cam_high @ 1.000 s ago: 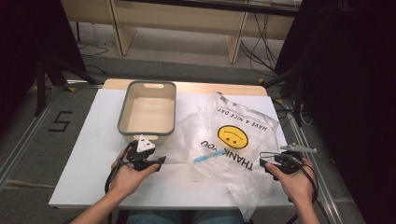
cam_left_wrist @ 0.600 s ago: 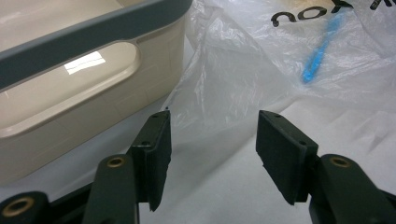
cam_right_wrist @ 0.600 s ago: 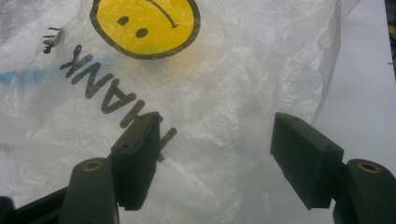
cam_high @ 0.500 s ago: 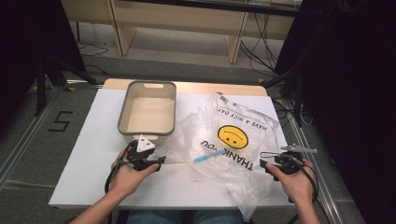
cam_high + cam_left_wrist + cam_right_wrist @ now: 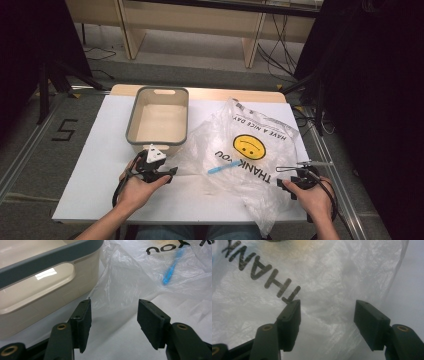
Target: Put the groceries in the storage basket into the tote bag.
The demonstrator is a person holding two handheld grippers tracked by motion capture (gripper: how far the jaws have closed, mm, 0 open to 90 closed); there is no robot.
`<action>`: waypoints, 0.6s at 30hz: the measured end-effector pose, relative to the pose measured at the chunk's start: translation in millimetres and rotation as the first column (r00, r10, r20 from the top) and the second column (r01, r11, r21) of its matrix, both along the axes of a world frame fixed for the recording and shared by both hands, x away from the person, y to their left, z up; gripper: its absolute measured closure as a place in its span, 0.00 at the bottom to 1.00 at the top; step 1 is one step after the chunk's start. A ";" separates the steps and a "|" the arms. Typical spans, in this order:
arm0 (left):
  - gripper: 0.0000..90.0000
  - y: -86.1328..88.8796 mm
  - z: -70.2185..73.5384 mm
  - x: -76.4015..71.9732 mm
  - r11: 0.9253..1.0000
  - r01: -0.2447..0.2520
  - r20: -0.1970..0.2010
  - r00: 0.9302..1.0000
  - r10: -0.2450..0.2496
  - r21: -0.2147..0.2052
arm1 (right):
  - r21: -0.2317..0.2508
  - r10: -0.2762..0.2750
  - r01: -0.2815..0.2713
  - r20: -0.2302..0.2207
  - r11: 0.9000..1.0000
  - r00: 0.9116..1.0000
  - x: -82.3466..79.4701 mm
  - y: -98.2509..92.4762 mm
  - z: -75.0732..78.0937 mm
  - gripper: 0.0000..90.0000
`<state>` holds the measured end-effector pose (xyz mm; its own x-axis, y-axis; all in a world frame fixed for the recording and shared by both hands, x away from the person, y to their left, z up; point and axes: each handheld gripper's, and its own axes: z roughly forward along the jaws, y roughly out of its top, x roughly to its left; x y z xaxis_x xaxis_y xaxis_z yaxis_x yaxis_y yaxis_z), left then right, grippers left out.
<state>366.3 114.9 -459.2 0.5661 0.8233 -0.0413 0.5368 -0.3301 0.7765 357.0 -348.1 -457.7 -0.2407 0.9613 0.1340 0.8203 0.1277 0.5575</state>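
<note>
Between the right gripper's (image 5: 325, 323) black jaws, which stand apart and have just been closing a little, lies crinkled film of the plastic bag (image 5: 240, 160), with nothing pinched yet. From those jaws the printed lettering runs off toward ten o'clock in the right gripper view, and the bag's edge falls away at two o'clock onto the white table (image 5: 90, 175). The left gripper (image 5: 113, 320) also holds its jaws apart over bare table, the bag's near edge just beyond them at twelve o'clock and the beige bin (image 5: 37, 287) at ten o'clock. In the high view the bag sprawls across the table's right half, just beside the bin, with a blue pen-like stick (image 5: 220, 167) showing through the film; whether it lies in or under the bag cannot be told. The bag looks very light, limp and slippery, likely to slide or balloon when tugged. A bunched fold near an edge should give the surest hold; a single flat layer would probably slip.
</note>
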 end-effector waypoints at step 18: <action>0.49 -1.1 -0.3 1.5 1.000 0.003 -0.002 1.000 -0.003 0.007 | -0.060 -0.102 0.100 -0.041 0.993 0.994 -3.2 -12.4 -4.1 0.62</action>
<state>367.8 113.8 -459.5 0.5688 0.8217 -0.0363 0.5368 -0.3375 0.7732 353.8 -360.5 -461.9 -0.1372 0.9869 0.0853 0.8540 0.0742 0.5150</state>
